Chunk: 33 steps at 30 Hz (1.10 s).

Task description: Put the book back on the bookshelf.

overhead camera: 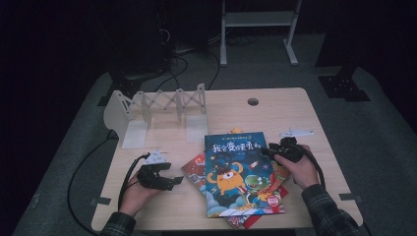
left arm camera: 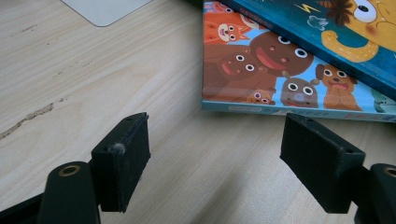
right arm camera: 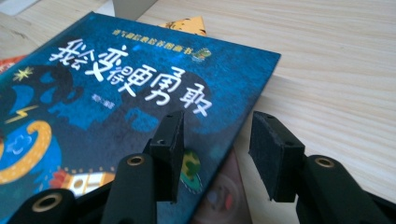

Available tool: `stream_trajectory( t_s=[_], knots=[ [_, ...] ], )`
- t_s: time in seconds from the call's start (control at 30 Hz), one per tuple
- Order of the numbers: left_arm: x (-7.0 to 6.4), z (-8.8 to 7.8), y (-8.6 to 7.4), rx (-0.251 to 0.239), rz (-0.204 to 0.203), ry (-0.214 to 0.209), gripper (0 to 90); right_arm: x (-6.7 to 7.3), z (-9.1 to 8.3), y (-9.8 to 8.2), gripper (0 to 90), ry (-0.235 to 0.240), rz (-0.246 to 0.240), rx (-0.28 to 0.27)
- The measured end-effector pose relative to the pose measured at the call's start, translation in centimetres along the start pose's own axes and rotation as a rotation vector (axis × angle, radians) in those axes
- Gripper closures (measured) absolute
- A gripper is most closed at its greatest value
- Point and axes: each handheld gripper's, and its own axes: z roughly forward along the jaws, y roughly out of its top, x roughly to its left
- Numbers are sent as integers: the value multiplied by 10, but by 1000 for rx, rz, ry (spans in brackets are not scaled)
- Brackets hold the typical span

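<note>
A blue picture book [overhead camera: 241, 172] with an orange monster on its cover tops a small pile at the table's front middle. A red book [overhead camera: 194, 169] sticks out at the pile's left, and an orange corner [overhead camera: 236, 131] peeks out behind. My left gripper [overhead camera: 174, 181] lies on the table left of the pile. In the left gripper view its jaws [left arm camera: 215, 158] stand wide apart over bare wood, short of the red book's [left arm camera: 261, 60] corner. My right gripper [overhead camera: 268, 150] is at the blue book's right edge. Its jaws [right arm camera: 217, 149] are open, one over the cover [right arm camera: 116, 93], one past the edge.
A white folding book rack [overhead camera: 157, 105] stands at the back left of the wooden table [overhead camera: 275, 113], its base plate [left arm camera: 102, 9] near my left gripper. A round cable hole [overhead camera: 253, 102] sits at the back. Cables trail off the left edge. Bare wood lies right of the pile.
</note>
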Motion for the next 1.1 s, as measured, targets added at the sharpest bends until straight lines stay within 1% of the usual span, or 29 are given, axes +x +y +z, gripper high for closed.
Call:
stream_trajectory(
  t_s=[0.07, 0.1, 0.2, 0.27, 0.3, 0.33, 0.43, 0.47, 0.5, 0.53, 0.57, 0.6, 0.77, 0.8, 0.83, 0.87, 1.1],
  knots=[
    [0, 0, 0, 2, 2, -1, 221, 1, 2, 1, 533, 20, -2, 4],
    [0, 1, 0, 2, 3, -1, 221, 3, 2, 1, 533, 10, -16, 5],
    [-1, 1, 0, 5, 4, -5, 218, 3, 2, 1, 533, 12, -25, 8],
    [-2, 1, 1, 1, 2, -5, 217, 4, 2, 1, 533, 11, -40, 8],
    [-2, 1, 1, 3, 5, -5, 216, 5, 2, 1, 533, 7, -65, 4],
    [-2, 1, 1, 2, 5, -6, 213, 6, 2, 1, 532, 7, -77, 3],
    [-1, 1, 1, 4, 6, -6, 212, 7, 2, 1, 531, 17, -86, 5],
    [-1, 1, 1, 3, 5, -7, 210, 8, 3, 1, 531, 24, -88, 6],
    [-1, 1, 1, 0, 6, -6, 208, 12, 4, 0, 530, 36, -102, 6],
    [-1, 1, 1, 0, 6, -6, 205, 12, 4, 0, 530, 36, -102, 6],
    [-1, 1, 1, -1, 4, -7, 203, 15, 5, 0, 530, 47, -115, 7],
    [-1, 1, 1, -1, 4, -8, 203, 15, 5, 0, 530, 47, -115, 7],
    [-1, 0, 1, -1, 6, -7, 193, 25, 7, 0, 528, 81, -153, 15],
    [-1, 0, 1, -1, 7, -8, 193, 25, 7, 0, 528, 81, -153, 15],
    [-1, 0, 1, -5, 5, -9, 192, 29, 8, 0, 528, 99, -169, 17],
    [-1, -1, 1, -5, 6, -9, 190, 31, 8, 0, 528, 105, -176, 20],
    [-1, -1, 3, -15, 4, -11, 186, 40, 11, 0, 528, 138, -209, 22]
  ],
)
